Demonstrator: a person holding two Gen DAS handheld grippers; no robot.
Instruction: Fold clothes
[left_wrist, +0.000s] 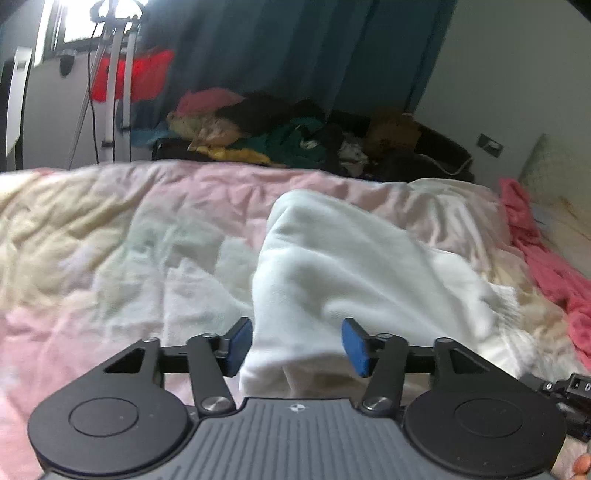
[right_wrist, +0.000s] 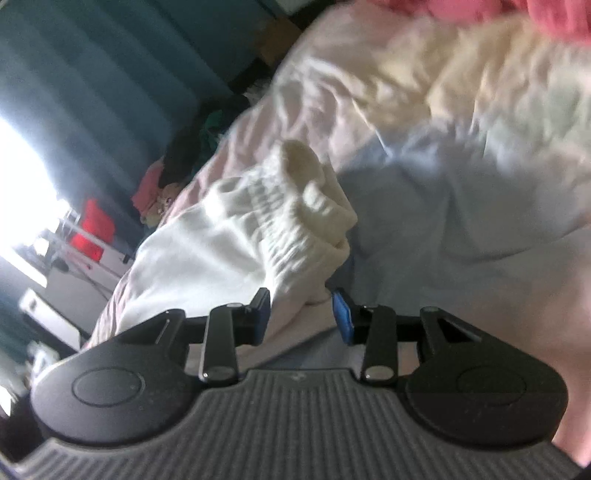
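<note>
Left gripper (left_wrist: 297, 345) jaws apart, white garment (left_wrist: 332, 266) runs between the 2 pads, left pad brushing it, right pad clear, no pinch. Right gripper (right_wrist: 301, 315) half open, cloth between pads, contact unclear. Garment lies on pastel quilt (left_wrist: 110, 229). Likely light, soft, floppy; best pinched at ribbed hem (right_wrist: 291, 221), 1 corner each

Garment (left_wrist: 332, 266) on the quilt (left_wrist: 110, 229), clothes pile (left_wrist: 266, 129) behind, curtain (left_wrist: 277, 48) beyond.
</note>
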